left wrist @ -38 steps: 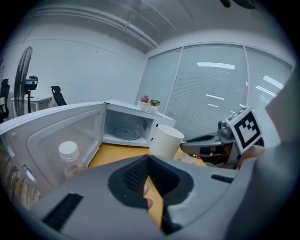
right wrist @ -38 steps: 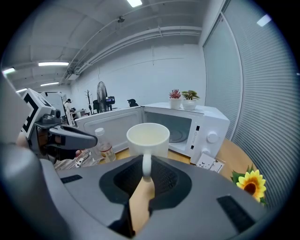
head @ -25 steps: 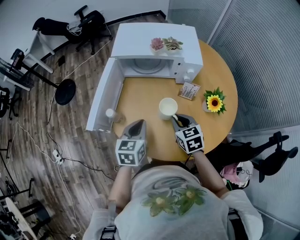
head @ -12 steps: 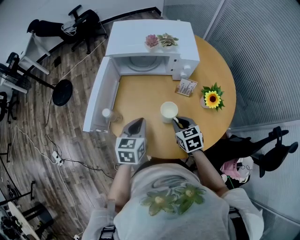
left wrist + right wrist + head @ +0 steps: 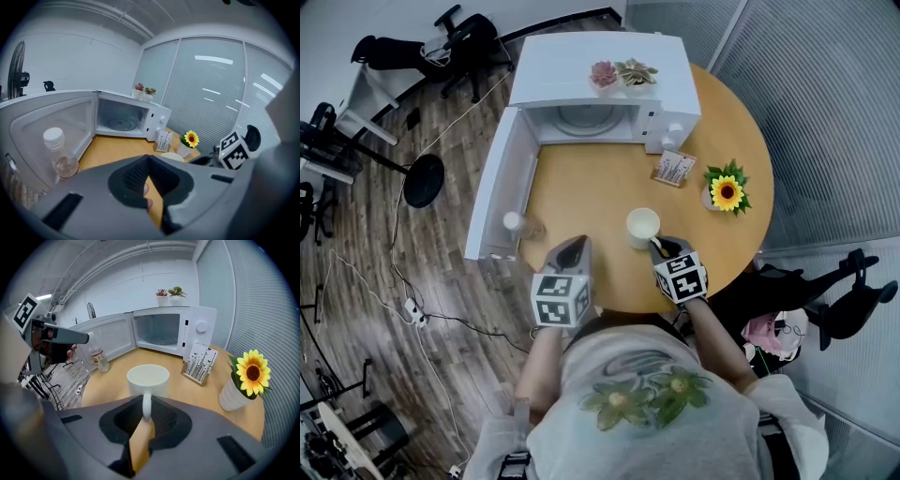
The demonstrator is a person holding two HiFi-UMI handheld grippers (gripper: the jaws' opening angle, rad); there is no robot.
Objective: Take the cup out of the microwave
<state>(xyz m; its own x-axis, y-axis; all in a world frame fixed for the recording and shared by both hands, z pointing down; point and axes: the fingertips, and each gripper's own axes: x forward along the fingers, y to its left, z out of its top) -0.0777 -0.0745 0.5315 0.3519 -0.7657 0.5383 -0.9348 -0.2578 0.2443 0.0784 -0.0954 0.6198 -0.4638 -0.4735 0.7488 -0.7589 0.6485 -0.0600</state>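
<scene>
Head view, change: the cup now lies farther from the microwave and nearer the person than a second ago, carried by the right gripper. By this reading the removal is all but done, with only set-down and release left.
Head view, place: the cup is at the front of the counter, well apart from the open cavity. The door is swung wide.
Head view, left gripper: near the cup on its left, apart from it, and unmoved.
Left gripper view, jaws: together, with nothing between them. The cup's rim shows just beyond.
Right gripper view, jaws: clenched on the handle, no wider than before.
Right gripper view, cup axis: the long axis is upright and the mouth is up. The handle points back at the gripper, away from the microwave.
Right gripper view, contact: it cannot be told whether the base rests on the counter.
</scene>
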